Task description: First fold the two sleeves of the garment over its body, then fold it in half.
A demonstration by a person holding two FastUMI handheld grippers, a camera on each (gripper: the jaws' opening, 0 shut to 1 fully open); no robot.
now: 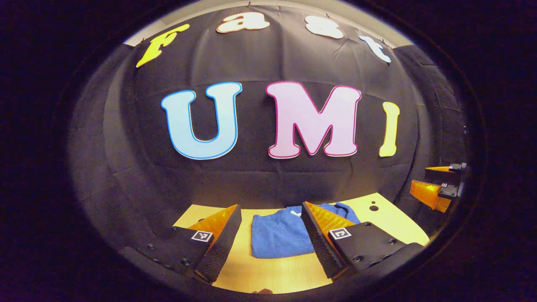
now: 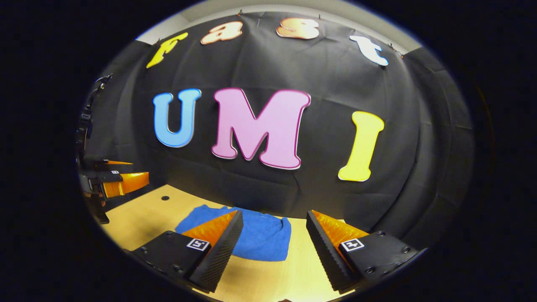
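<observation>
A blue garment (image 1: pixel 279 235) lies folded into a compact block on the light wooden table (image 1: pixel 268 272). In the left gripper view my left gripper (image 1: pixel 270 209) hangs open above the table, the garment showing between and behind its fingers. The right gripper (image 1: pixel 436 184) appears at the far right edge there, raised off the table. In the right gripper view my right gripper (image 2: pixel 275 216) is open and holds nothing, with the blue garment (image 2: pixel 260 239) lying beyond its left finger. The left gripper (image 2: pixel 113 180) shows at the far left, lifted above the table.
The table (image 2: pixel 138 214) runs back to the black cloth wall. A small dark hole (image 1: pixel 373 208) marks the tabletop behind the garment, and the same hole (image 2: pixel 165 197) shows at the table's left in the right gripper view.
</observation>
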